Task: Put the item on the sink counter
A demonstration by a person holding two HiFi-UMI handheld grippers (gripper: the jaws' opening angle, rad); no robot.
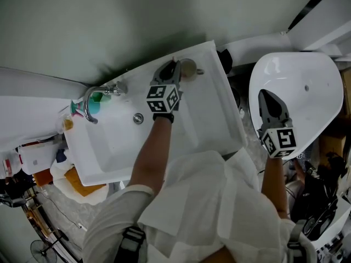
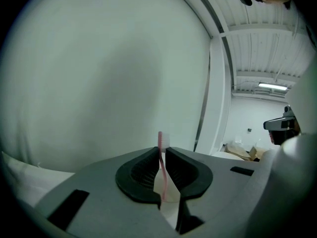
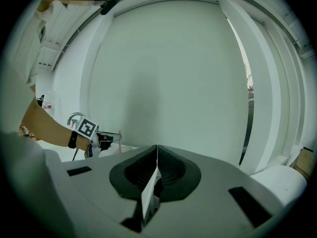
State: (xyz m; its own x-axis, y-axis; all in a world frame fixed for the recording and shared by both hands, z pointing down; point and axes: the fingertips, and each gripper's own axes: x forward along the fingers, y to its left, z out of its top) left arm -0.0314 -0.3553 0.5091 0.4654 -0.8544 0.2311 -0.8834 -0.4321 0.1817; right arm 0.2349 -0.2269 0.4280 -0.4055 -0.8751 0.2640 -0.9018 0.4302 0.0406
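White sink counter (image 1: 216, 106), slim pink toothbrush (image 2: 160, 140) clamped in left gripper (image 2: 162, 157) jaws, right gripper (image 3: 156, 155) jaws together, empty

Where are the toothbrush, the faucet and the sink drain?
toothbrush (image 2: 161, 138): left gripper view, on its bristle head.
faucet (image 1: 89, 98): head view, on the curved spout.
sink drain (image 1: 138, 118): head view, on its centre.
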